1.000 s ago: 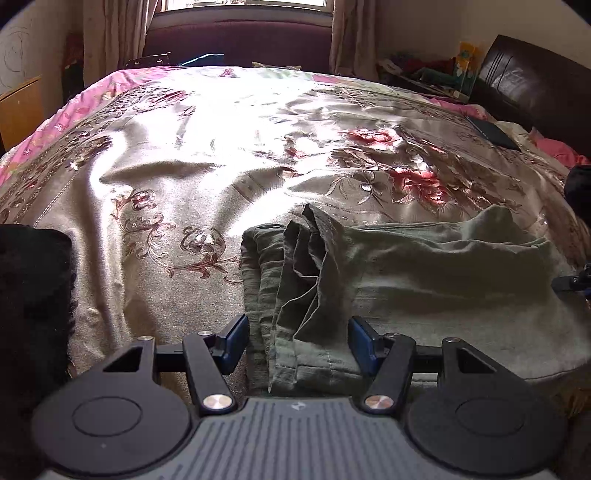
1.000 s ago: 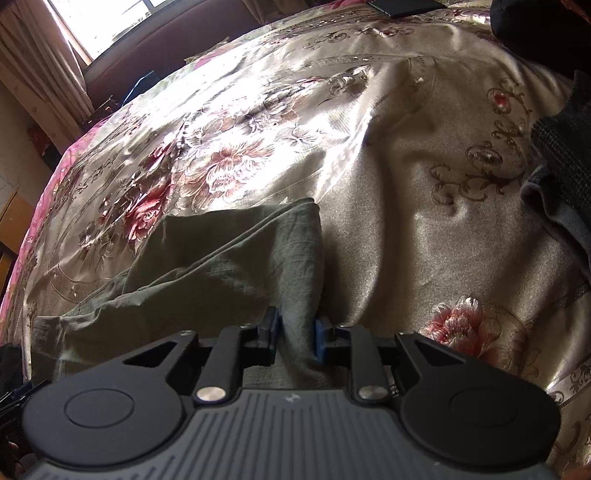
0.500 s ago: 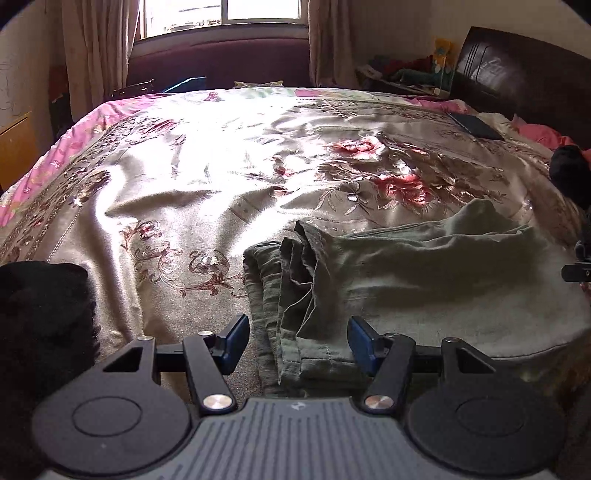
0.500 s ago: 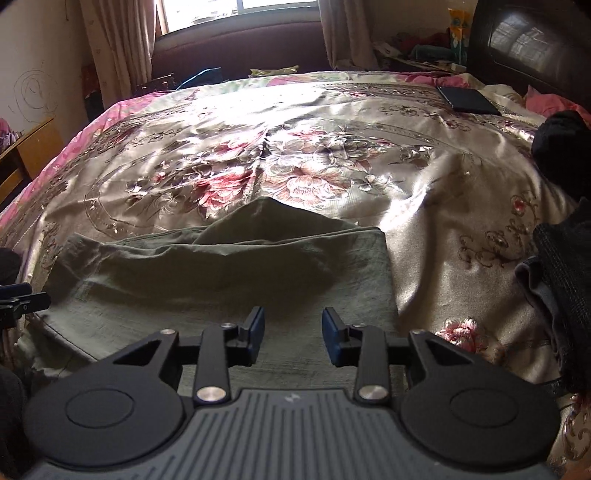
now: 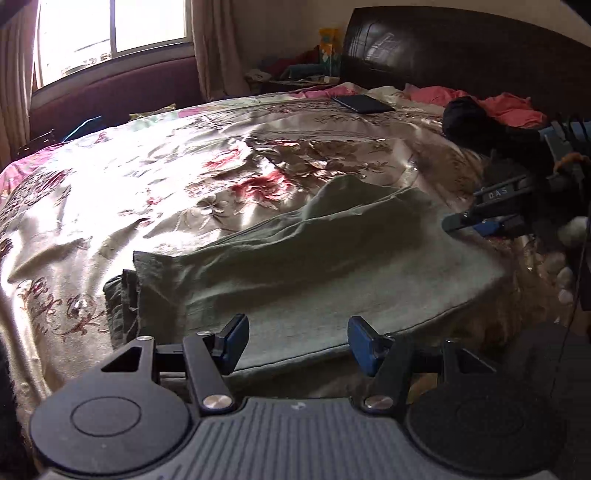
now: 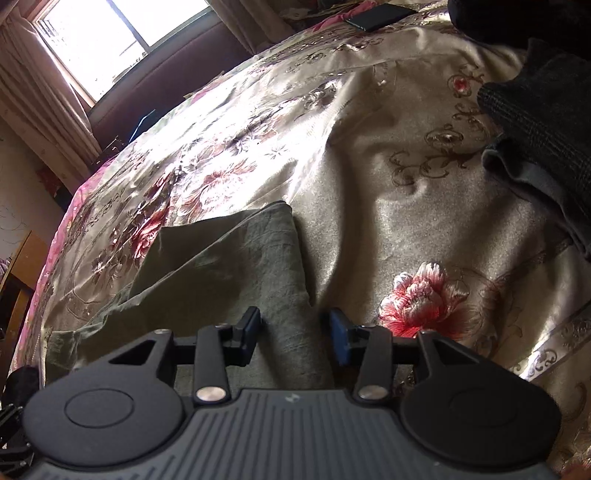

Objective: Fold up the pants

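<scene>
The olive, crinkled woven pants (image 5: 332, 266) lay folded flat on the glossy floral satin bedspread (image 5: 155, 177). The left gripper (image 5: 297, 341) stood wide, empty, above their near hem. The right gripper (image 6: 295, 336) was opening astride their corner, pads clear.

A home bedroom: floral satin bedspread (image 5: 184, 177), dark headboard (image 5: 461, 48), curtained window (image 5: 110, 33).
</scene>
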Demonstrator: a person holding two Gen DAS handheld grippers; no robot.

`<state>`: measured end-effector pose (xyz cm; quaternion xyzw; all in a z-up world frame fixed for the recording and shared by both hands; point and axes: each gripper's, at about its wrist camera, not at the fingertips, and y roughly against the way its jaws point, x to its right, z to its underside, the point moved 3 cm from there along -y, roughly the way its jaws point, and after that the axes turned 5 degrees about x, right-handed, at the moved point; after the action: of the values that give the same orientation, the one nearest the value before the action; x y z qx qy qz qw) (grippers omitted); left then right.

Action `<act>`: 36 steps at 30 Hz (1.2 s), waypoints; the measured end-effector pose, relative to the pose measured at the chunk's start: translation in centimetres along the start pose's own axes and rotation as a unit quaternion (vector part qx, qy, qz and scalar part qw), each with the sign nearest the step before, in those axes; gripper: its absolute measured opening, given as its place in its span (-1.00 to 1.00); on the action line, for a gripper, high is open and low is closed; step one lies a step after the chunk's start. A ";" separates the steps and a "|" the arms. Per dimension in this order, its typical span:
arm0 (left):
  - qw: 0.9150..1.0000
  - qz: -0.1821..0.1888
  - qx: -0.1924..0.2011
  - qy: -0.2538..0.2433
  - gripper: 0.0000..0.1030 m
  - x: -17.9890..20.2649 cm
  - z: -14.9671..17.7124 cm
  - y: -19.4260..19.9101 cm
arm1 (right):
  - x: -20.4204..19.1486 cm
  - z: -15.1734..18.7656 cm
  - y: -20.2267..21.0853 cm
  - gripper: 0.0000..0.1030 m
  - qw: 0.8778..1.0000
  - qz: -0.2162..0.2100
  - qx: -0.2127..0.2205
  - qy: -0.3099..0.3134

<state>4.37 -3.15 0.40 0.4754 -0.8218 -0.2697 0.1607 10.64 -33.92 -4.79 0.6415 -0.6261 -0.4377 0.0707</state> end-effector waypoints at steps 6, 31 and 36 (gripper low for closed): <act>0.989 0.083 0.004 -0.120 0.40 7.7 0.2 -2.1 | 0.6 -1.4 0.4 -0.19 0.999 -0.048 -0.011 -0.015; 0.975 0.130 0.029 -0.180 0.43 17.1 -3.6 -7.5 | 0.4 -5.4 -0.3 -0.87 0.978 -0.145 -0.060 -0.135; 0.983 0.100 0.008 -0.156 0.13 17.1 -4.1 -9.7 | -0.4 -5.4 -2.0 -0.78 0.983 -0.116 -0.091 -0.110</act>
<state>4.73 -23.03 -1.98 0.3444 -0.8824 -0.3163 0.0526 15.68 -35.62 -2.62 0.6485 -0.5086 -0.5663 0.0083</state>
